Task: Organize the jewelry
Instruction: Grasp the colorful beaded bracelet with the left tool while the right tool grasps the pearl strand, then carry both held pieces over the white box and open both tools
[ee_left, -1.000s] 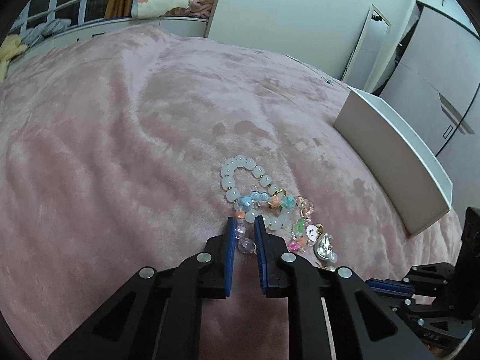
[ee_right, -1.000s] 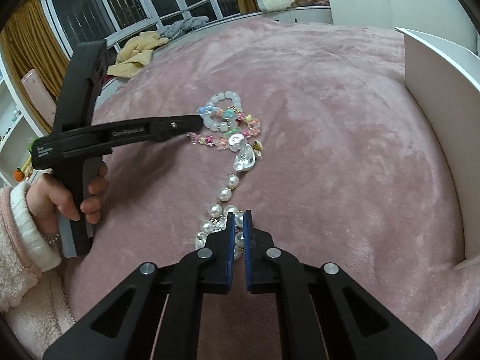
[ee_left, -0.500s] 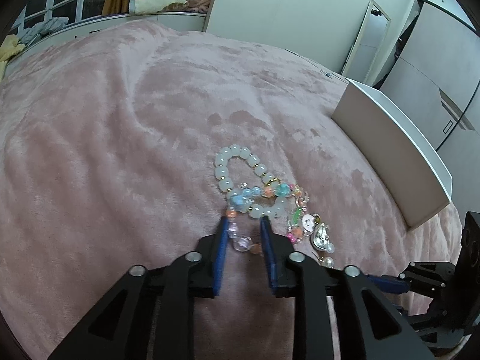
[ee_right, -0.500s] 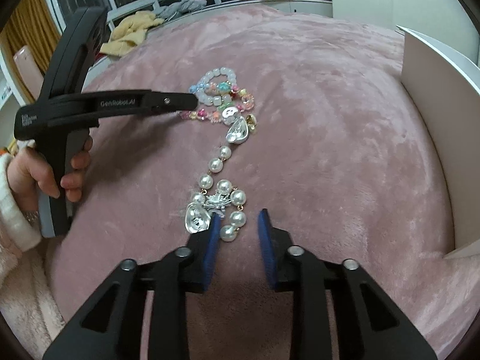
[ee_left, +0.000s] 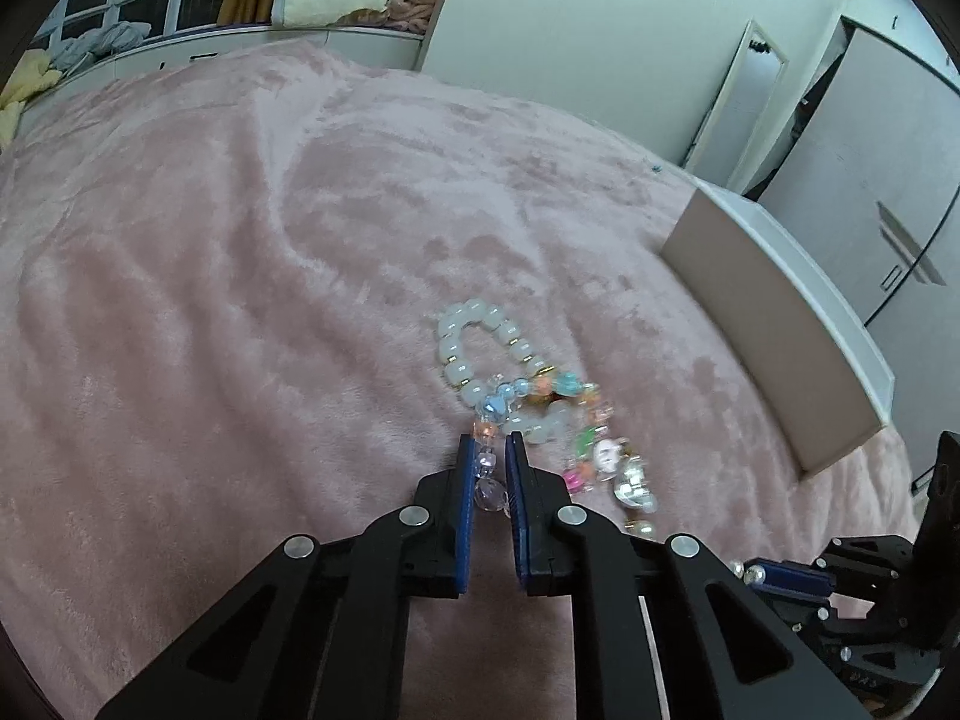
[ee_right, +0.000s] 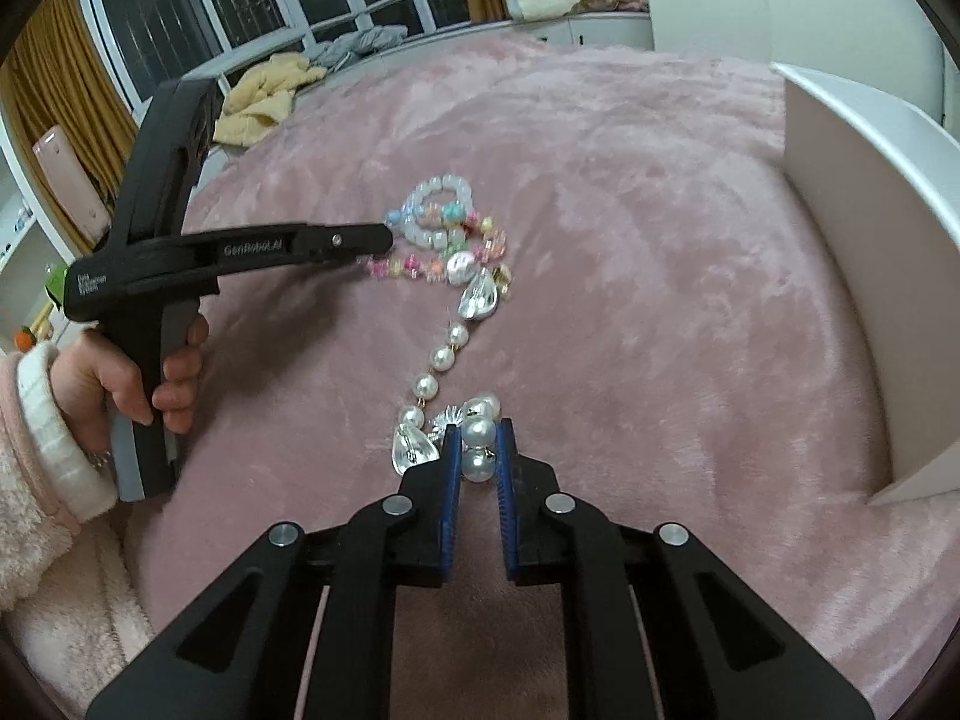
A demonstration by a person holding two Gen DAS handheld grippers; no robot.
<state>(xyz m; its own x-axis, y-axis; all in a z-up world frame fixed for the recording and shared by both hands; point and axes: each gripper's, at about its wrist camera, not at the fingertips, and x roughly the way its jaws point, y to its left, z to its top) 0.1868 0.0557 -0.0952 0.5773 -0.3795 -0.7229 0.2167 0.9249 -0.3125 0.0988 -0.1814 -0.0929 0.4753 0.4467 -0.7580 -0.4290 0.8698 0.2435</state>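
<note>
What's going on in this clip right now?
A person is sorting tangled jewelry on a pink plush blanket, one handheld gripper per hand. The left gripper has its fingers around the clear beads at one end of the colorful beaded strand. The right gripper has closed on the pearl strand at its near end. The pieces still lie in one connected heap, with a white box waiting beside it.
</note>
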